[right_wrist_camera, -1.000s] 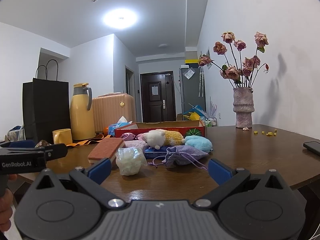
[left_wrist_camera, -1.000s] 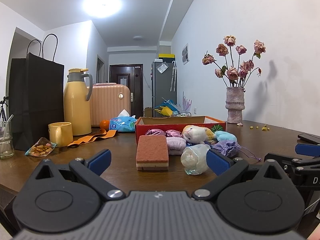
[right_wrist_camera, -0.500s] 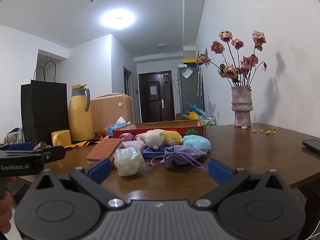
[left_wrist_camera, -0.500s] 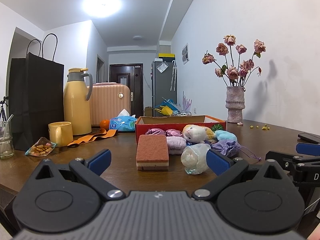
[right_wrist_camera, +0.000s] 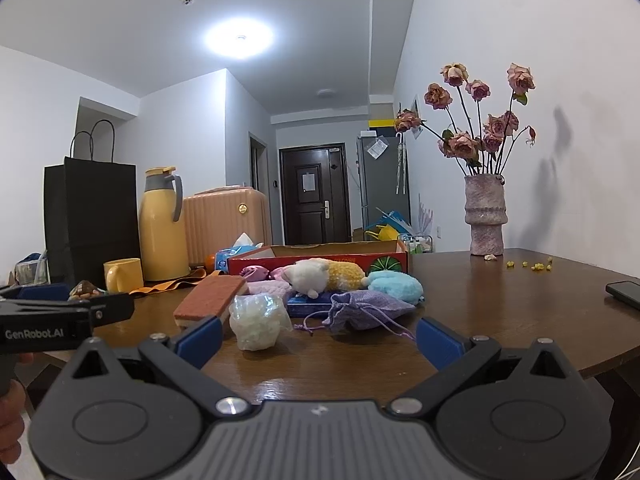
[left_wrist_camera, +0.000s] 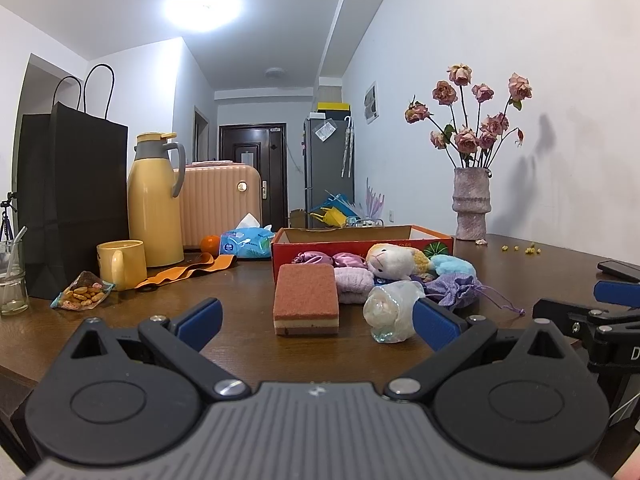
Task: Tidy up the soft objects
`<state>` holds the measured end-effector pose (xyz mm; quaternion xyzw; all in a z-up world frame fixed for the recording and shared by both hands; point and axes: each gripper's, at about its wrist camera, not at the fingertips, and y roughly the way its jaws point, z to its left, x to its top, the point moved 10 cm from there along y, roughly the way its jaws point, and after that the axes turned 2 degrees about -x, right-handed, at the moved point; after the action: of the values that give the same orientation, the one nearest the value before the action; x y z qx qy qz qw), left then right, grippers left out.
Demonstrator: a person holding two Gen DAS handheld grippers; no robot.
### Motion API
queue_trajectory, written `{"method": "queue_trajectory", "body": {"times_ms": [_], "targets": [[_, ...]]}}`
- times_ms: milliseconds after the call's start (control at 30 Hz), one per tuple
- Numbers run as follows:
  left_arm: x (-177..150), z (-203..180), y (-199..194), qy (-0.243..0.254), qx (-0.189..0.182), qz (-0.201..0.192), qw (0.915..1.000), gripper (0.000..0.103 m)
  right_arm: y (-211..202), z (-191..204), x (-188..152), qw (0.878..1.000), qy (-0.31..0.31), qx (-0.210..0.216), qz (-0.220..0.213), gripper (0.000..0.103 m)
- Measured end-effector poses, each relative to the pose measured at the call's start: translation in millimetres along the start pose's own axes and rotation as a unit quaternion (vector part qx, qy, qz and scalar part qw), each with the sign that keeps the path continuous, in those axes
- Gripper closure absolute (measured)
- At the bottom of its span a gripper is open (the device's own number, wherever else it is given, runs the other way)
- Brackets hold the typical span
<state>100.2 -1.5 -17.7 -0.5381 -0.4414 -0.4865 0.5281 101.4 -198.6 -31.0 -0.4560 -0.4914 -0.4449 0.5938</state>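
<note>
1. Left gripper (left_wrist_camera: 316, 322) spread wide, holding nothing, low at the near edge of the table (left_wrist_camera: 200, 300).
2. Sponge (left_wrist_camera: 306, 298) lies flat ahead between its fingers, toward the left one, not touching.
3. Clear bag (left_wrist_camera: 390, 312) sits just right of the sponge, right beside the right fingertip (left_wrist_camera: 434, 322); contact unclear.
4. Behind: pink cloth (left_wrist_camera: 352, 280), plush (left_wrist_camera: 394, 261), blue fluff (left_wrist_camera: 454, 266), purple pouch (left_wrist_camera: 456, 288), all piled in front of the red box (left_wrist_camera: 360, 245).
5. Right gripper (right_wrist_camera: 318, 336) also spread wide, empty.
6. From the right wrist view, the bag lies ahead near its left finger, the pouch ahead mid-gap, both apart from it.
</note>
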Motion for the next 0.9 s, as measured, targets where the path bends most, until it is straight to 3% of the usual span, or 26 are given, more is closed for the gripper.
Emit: {"method": "queue_trajectory", "body": {"times_ms": [333, 600, 733, 900], "targets": [[1.8, 16.6, 32.3, -0.004, 0.011, 0.032, 0.9994, 0.000, 23.3, -32.8, 36.0, 0.999, 0.008, -0.019, -0.026, 0.000], [-0.7, 32.2, 79.7, 0.014, 0.033, 0.055, 0.9979, 0.000, 73.1, -11.4, 25.8, 0.999, -0.010, 0.029, 0.032, 0.000], [0.5, 33.9, 111.5, 0.009, 0.019, 0.068, 0.9974, 0.000, 104.1, 2.9, 27.2, 0.996, -0.001, 0.067, 0.059, 0.003], [-1.3, 29.3, 153.7, -0.039, -0.020, 0.104, 0.9936, 0.000, 140.2, 16.3, 35.6, 0.992, 0.012, 0.095, 0.077, 0.026]]}}
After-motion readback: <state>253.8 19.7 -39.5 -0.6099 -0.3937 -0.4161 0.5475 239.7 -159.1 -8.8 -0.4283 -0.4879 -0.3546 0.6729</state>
